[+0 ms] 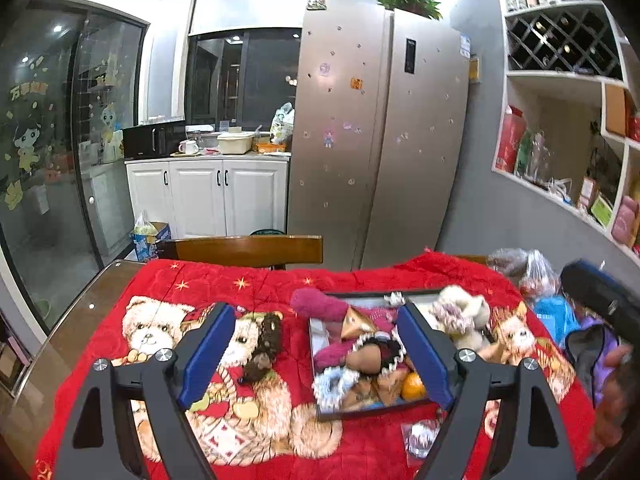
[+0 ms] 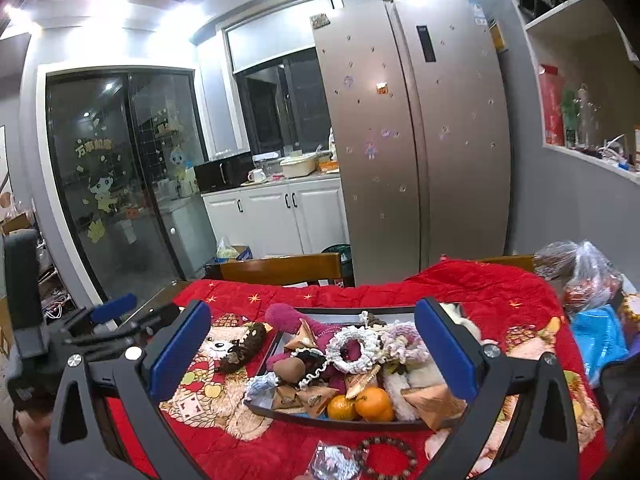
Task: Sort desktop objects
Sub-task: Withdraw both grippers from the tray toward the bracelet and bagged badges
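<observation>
Tray (image 2: 280, 410) of jumbled, seemingly plush items lies beyond both grippers' wide-spread, empty fingers (image 2: 448, 344), right gripper (image 2: 316, 352) centred.

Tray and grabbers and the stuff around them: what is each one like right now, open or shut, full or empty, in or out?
Left gripper: open, holding nothing.
Right gripper: open, holding nothing.
Tray: piled full of toys, scrunchies and snacks.
Oranges: in the tray, near corner.
Brown fuzzy toy: outside the tray, lying on the red blanket.
Bead bracelet: outside the tray, on the blanket.
Fridge: doors shut.
</observation>
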